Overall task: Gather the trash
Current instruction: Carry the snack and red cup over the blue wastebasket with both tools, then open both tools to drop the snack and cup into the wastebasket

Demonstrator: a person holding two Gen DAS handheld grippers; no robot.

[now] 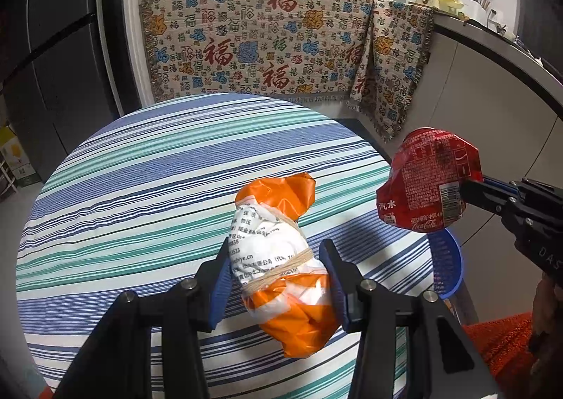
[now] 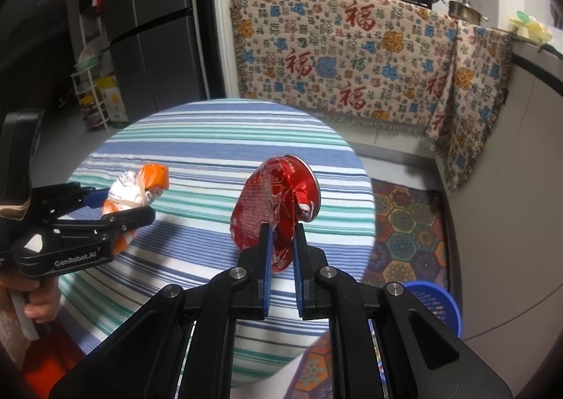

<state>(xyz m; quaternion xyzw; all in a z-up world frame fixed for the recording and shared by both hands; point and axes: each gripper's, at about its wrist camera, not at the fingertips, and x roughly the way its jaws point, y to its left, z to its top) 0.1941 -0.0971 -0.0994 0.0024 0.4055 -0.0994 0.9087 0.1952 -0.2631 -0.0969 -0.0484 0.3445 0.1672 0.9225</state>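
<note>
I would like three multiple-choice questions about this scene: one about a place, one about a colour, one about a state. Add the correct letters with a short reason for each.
1. Where is the blue basket?
A. On the floor beside the round table
B. On the stove
C. On top of the table

2. What colour is the crushed can?
A. Green
B. Red
C. Silver all over

3. What is the state of the orange and white packet?
A. Lying flat on the cloth, untouched
B. Held off the table between the fingers of the left hand-held gripper
C. Inside the basket

Answers:
1. A, since the right wrist view shows it low, next to the table's edge.
2. B, since its printed wrap is red in both views.
3. B, since both pads press its sides and the right wrist view shows it raised.
</note>
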